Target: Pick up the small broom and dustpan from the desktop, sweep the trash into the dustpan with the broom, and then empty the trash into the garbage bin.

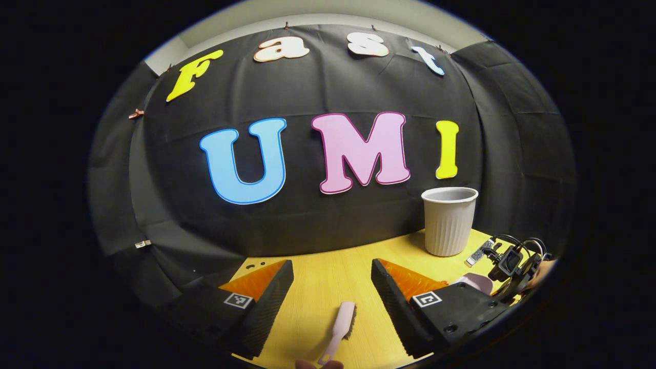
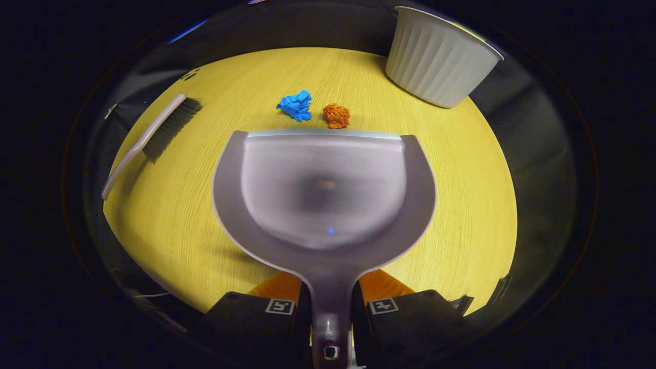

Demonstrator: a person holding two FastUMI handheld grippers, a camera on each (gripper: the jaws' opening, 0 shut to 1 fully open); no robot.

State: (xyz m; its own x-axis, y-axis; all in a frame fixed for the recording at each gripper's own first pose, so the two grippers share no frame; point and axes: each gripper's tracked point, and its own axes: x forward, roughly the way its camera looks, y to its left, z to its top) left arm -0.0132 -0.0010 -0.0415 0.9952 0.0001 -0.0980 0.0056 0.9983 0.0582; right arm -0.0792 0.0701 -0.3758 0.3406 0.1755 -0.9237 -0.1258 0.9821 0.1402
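Now: I've got dustpan point(image 2: 324, 192) pinched by its handle in R gripper point(image 2: 330, 307).
L gripper point(image 1: 332, 287) spread wide above broom point(image 1: 339, 328); trash point(image 2: 336, 115) just ahead of pan lip.

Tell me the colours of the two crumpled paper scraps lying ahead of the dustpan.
One blue crumpled scrap, one orange crumpled scrap; clearest in the right gripper view.

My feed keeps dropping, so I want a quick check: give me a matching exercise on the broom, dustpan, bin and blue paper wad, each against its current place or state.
Things:
1. broom
2. dustpan
3. bin
4. blue paper wad

States:
A. standing upright at the back of the table
B. lying loose on the table, ungripped
C. held by its handle in the right gripper
D. just beyond the dustpan's front edge, beside an orange wad

Pairs: 1-B, 2-C, 3-A, 4-D
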